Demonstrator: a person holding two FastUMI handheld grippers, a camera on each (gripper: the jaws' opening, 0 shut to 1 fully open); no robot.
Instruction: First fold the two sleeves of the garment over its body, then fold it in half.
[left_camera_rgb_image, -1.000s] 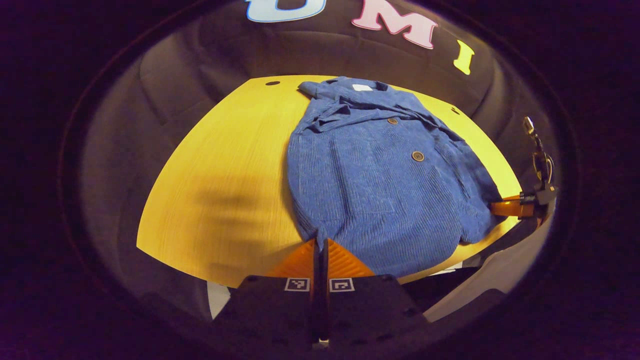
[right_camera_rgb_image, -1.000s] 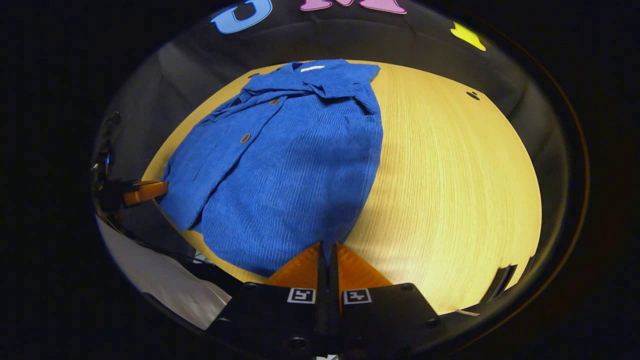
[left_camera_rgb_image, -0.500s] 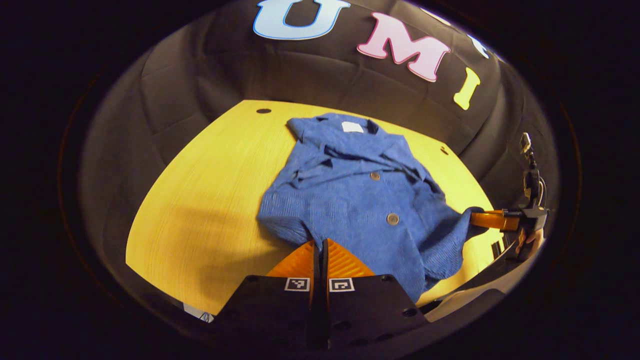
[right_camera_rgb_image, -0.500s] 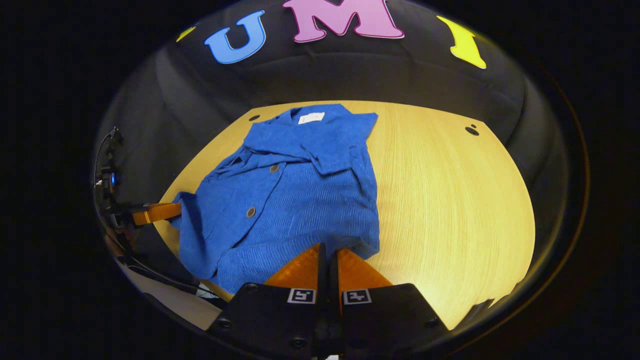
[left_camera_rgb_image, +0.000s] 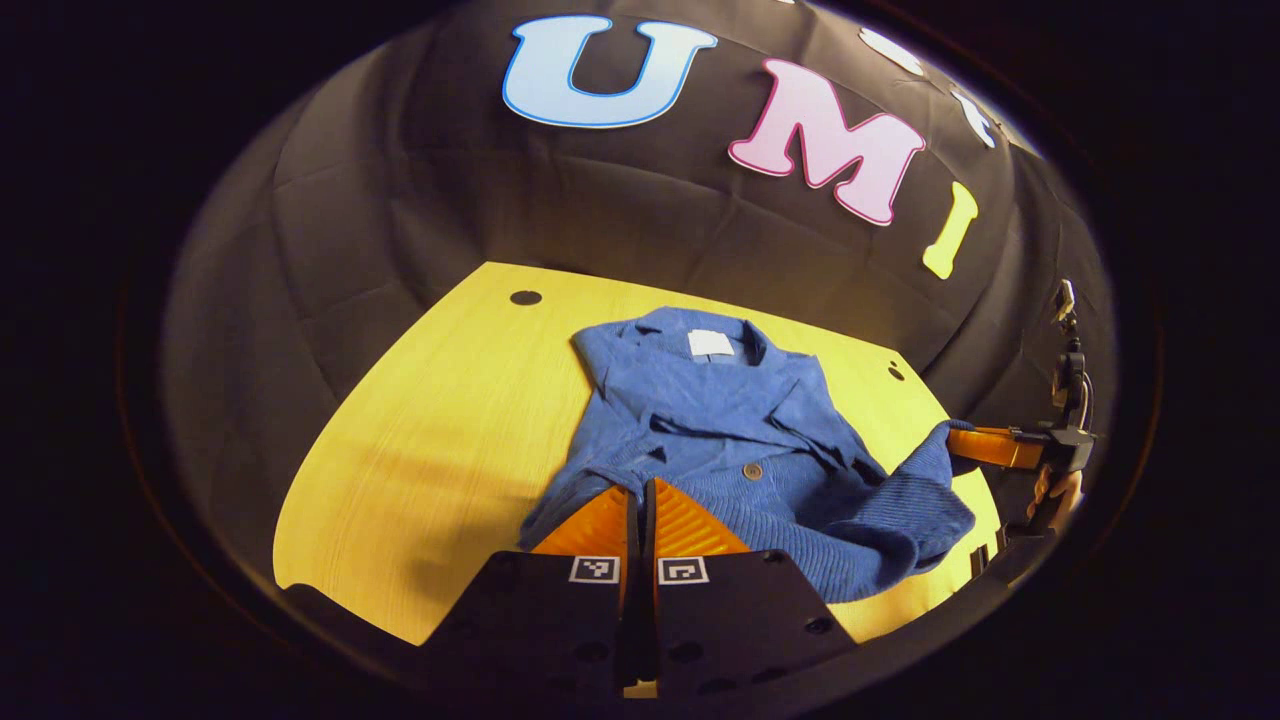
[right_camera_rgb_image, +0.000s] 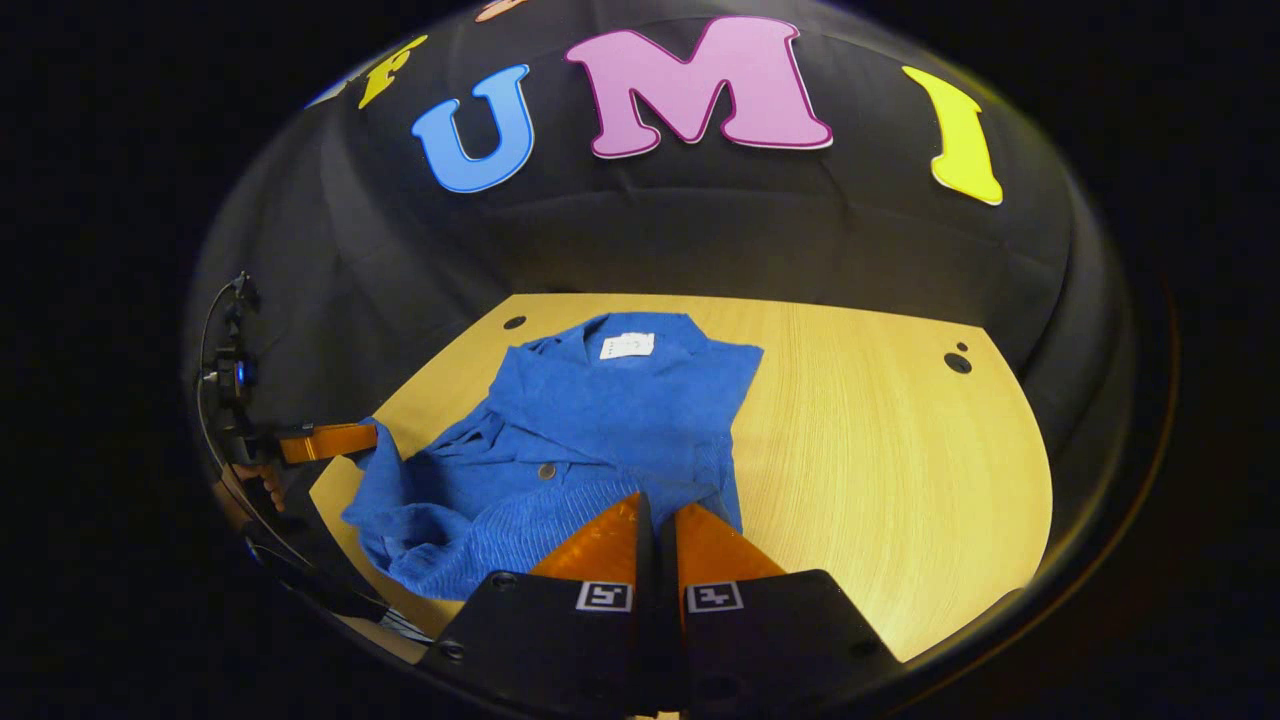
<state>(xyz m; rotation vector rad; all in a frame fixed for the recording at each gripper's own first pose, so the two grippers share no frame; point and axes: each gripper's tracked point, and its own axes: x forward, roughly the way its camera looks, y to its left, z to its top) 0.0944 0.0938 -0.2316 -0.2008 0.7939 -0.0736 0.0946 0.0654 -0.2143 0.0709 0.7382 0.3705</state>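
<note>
A pale wooden surface (left_camera_rgb_image: 420, 440) is carrying the blue corduroy garment (left_camera_rgb_image: 720, 400), and its far edge is meeting the black cloth wall. The garment's collar end is lying flat toward the far edge, a white label (right_camera_rgb_image: 626, 346) facing up, while its near hem is lifting off the wood. Small dark holes (right_camera_rgb_image: 957, 362) are showing near the far corners. Wood grain is running toward the wall.

Warm overhead light brightens the tabletop (left_camera_rgb_image: 420, 440), edges fall dim, fisheye bending curves its rim, focus stays fairly sharp throughout.
</note>
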